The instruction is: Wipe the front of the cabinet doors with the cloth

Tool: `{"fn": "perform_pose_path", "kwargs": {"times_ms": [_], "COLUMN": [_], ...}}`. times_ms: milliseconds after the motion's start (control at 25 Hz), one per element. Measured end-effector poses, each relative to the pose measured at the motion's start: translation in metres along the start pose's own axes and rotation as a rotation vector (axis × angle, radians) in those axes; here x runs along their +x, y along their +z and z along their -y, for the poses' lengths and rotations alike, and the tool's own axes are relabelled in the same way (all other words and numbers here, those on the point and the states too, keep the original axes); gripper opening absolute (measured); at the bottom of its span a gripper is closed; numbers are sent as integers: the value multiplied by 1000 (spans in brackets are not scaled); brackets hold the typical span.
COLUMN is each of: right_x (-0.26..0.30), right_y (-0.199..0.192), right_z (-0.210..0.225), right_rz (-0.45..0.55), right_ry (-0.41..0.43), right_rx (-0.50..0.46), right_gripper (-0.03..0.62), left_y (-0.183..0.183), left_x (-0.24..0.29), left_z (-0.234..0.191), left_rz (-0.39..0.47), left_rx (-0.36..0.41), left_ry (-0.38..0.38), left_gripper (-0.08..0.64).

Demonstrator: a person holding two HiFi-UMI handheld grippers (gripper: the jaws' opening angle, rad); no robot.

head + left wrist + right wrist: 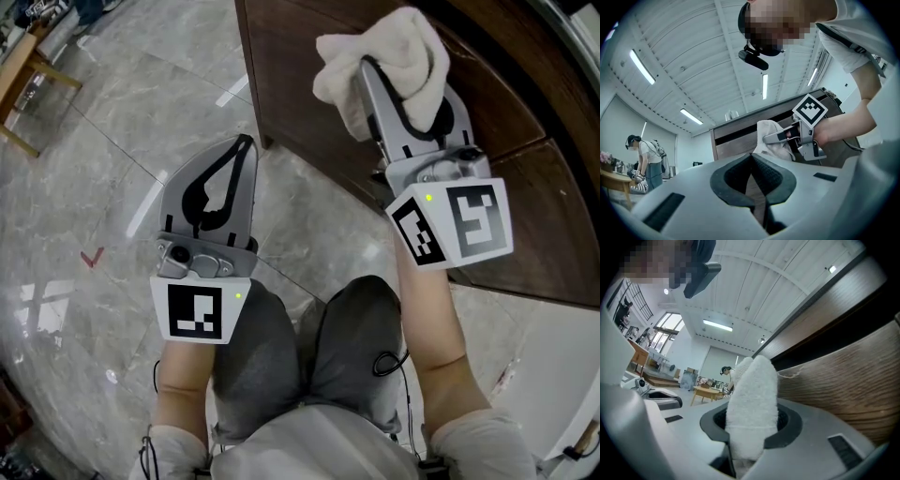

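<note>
A white cloth (384, 66) is bunched in my right gripper (405, 89), which is shut on it and holds it close to the dark wooden cabinet door (300, 56); I cannot tell if they touch. In the right gripper view the cloth (752, 408) stands up between the jaws, with the wood-grain door (848, 385) just to the right. My left gripper (242, 150) hovers over the floor left of the cabinet, jaws shut with nothing between them. In the left gripper view its pads (761, 176) meet, and the right gripper (794, 138) with the cloth (771, 138) shows beyond.
Grey marble floor (122, 141) spreads to the left of the cabinet. A wooden table leg (28, 84) stands at the far left. The person's knees (309, 347) are below the grippers. Another person (644, 161) stands by a table in the distance.
</note>
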State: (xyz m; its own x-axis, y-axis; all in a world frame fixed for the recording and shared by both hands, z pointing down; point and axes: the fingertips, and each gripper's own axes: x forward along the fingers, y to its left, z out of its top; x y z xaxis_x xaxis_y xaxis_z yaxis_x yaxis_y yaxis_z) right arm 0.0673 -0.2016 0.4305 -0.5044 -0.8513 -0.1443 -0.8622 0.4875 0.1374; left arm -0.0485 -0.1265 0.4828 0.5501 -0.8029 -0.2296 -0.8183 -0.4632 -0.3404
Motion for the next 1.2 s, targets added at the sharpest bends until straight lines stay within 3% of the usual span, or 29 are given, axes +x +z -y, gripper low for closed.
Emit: {"fn": "perform_pose_path", "kwargs": {"times_ms": [360, 560, 840, 1080, 1200], "right_x": [-69, -81, -87, -112, -112], "right_y": [-23, -23, -22, -24, -25], "right_z": [36, 42, 45, 51, 34], "right_rz": [-39, -52, -74, -102, -106], "right_ry": [-72, -93, -125, -151, -108], "right_rx": [47, 57, 24, -11, -24], "right_gripper": [137, 137, 137, 137, 137], "left_y": [4, -2, -11, -12, -13], "left_x": [5, 6, 4, -2, -7], "left_z": [28, 26, 13, 26, 25], "left_rz": [7, 3, 1, -8, -8], "left_rx": [-19, -35, -41, -38, -18], "left_ry": [-26, -36, -43, -51, -51], "left_gripper": [18, 18, 18, 18, 18]}}
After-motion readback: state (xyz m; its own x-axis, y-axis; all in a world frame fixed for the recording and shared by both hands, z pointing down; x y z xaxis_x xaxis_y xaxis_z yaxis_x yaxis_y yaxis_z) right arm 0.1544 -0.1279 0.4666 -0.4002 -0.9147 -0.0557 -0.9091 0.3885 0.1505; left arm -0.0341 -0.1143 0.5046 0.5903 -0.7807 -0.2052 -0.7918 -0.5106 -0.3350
